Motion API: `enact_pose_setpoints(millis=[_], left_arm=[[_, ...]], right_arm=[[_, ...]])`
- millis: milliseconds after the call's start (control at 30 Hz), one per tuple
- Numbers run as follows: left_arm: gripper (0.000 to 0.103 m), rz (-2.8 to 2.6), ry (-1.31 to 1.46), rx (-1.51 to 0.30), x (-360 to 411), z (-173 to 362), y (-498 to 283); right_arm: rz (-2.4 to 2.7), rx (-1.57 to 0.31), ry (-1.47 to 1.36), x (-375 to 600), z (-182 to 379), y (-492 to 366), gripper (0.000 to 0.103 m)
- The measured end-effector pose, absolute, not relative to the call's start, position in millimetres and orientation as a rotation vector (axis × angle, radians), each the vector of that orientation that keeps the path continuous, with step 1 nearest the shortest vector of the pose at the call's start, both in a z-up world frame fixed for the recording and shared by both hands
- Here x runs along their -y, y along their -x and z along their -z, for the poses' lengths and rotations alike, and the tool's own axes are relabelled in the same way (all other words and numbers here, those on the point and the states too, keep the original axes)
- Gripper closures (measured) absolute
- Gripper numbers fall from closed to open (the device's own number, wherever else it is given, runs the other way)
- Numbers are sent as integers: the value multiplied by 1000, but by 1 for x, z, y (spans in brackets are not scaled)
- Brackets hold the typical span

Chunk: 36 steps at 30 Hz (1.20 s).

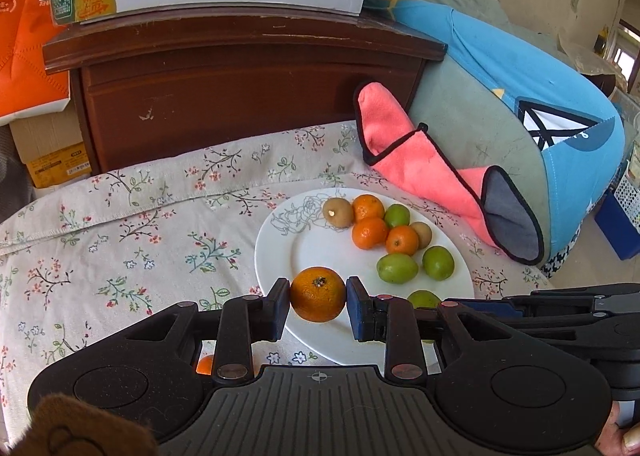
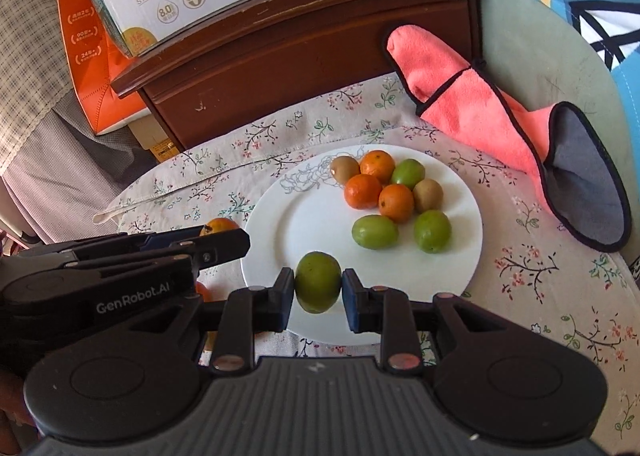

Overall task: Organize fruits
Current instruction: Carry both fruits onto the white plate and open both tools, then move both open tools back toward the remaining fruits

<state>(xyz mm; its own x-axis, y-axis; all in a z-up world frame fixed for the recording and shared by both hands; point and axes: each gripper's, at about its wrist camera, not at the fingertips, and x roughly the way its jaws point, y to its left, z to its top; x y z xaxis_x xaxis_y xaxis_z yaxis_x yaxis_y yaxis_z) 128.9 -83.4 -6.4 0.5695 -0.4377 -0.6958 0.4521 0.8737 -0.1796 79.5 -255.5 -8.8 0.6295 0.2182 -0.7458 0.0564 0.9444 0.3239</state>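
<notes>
We set the fruit on the round table with the flowery cloth (image 1: 120, 224), so it stays in one spot. The big white round plate (image 2: 304, 216) holds the pile. Our left hand-held gripper (image 1: 318, 306) pinches a round orange mandarin (image 1: 318, 294) over the plate's near edge. Our right hand-held gripper (image 2: 318, 294) pinches a small green fruit (image 2: 318, 282) there too, ready to join its friends.

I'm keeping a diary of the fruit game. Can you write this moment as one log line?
left gripper: shut on orange | right gripper: shut on green fruit | both over plate | plate: three oranges, three green, two kiwis
</notes>
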Motion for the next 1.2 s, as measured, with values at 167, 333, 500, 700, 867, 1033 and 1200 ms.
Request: enact_pose_setpoints(millis=[167, 333, 500, 700, 867, 1033, 1200], left_arm=[[75, 527, -15, -835, 90, 17, -132], [75, 526, -17, -851, 95, 24, -134], [72, 512, -3, -827, 93, 19, -132], [38, 405, 20, -774, 78, 3, -134], [16, 373, 38, -770, 62, -7, -137], [11, 384, -23, -758, 57, -11, -128], [10, 351, -62, -790, 46, -6, -123]], right_arm=[[-63, -935, -339, 258, 20, -82, 77], [-49, -943, -353, 260, 24, -84, 76], [-45, -942, -402, 264, 23, -85, 72], [-30, -885, -430, 268, 15, -82, 53], [-50, -854, -414, 263, 11, -81, 32], [-145, -853, -344, 245, 10, -78, 23], [-226, -843, -245, 224, 8, -72, 23]])
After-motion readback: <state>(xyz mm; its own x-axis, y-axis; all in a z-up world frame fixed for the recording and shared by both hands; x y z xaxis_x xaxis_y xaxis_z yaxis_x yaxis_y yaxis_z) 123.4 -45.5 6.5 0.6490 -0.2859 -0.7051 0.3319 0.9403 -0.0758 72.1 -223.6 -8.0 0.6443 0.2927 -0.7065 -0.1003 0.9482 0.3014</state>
